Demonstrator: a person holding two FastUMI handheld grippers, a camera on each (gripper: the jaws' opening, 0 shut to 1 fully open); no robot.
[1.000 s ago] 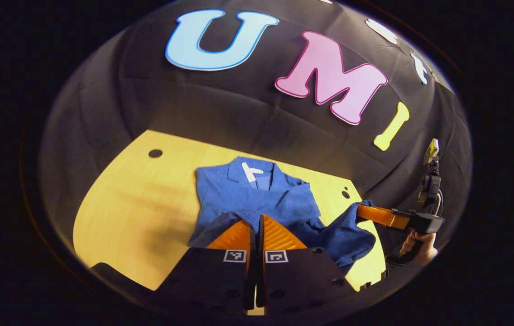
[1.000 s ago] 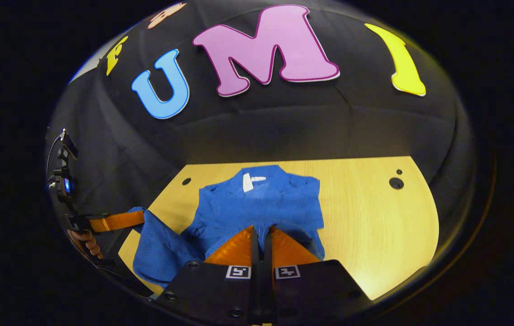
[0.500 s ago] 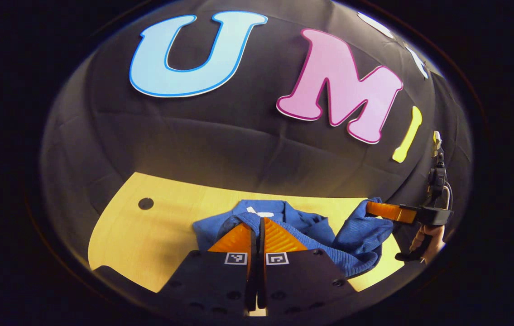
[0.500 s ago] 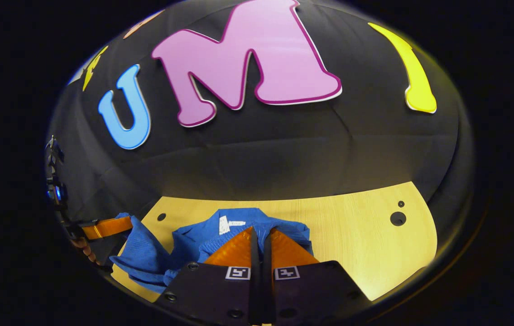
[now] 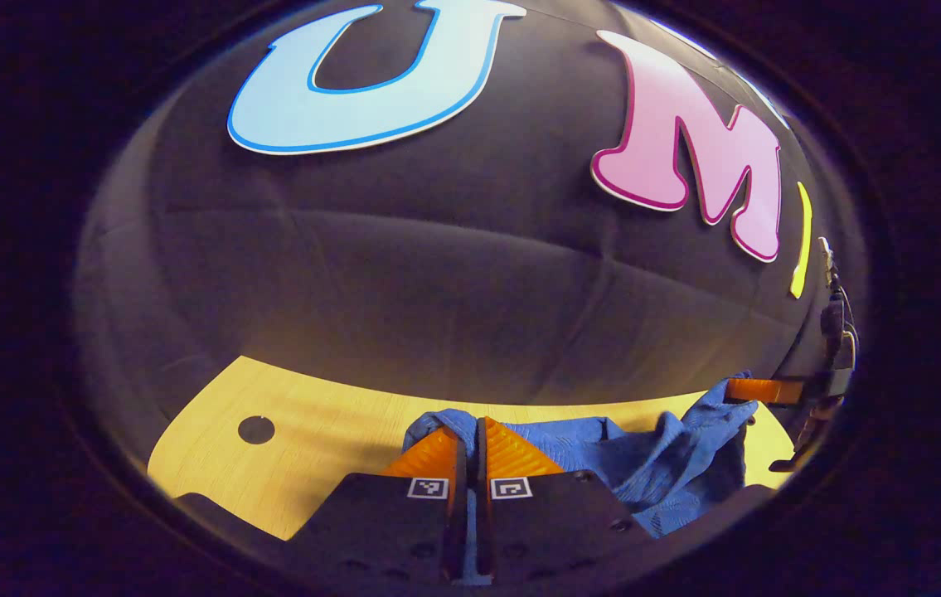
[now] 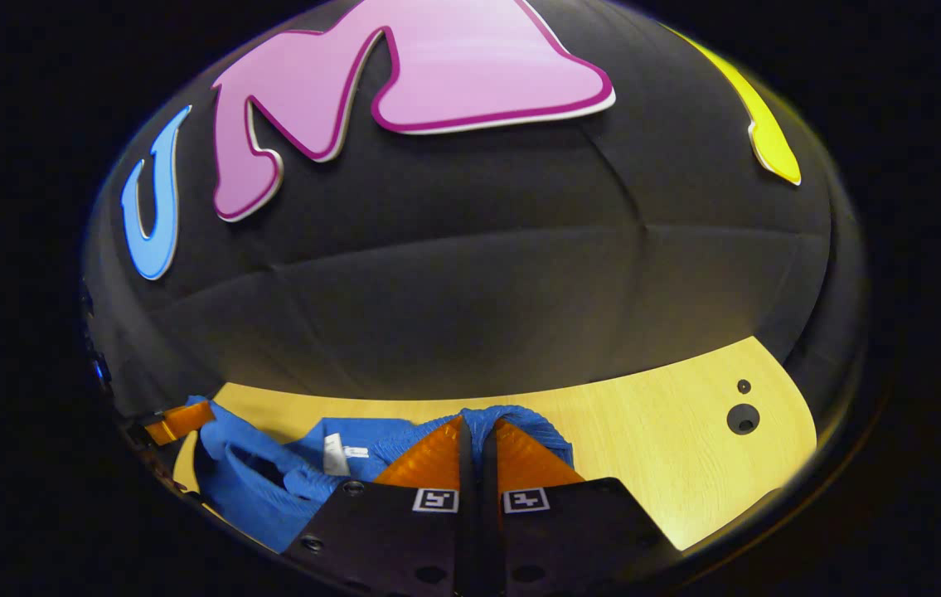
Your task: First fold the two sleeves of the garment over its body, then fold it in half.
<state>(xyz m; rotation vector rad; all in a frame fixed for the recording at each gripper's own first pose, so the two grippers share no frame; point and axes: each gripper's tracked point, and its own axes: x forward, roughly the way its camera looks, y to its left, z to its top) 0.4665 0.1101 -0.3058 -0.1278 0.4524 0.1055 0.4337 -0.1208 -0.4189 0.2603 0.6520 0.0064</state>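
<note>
Left gripper view: one blue garment (image 5: 644,464), bunched, over the wooden counter (image 5: 312,448).
Left claw (image 5: 470,427): clamped on its edge.
Right claw (image 6: 474,423): clamped likewise.
Counter holes: three.

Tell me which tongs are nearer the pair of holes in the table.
Right. Right tongs pinch the garment on the side towards the holes; left tongs hold its far edge.

Garment (image 5: 644,464) on table (image 5: 312,448), prob. bunched betw. both tongs.
</note>
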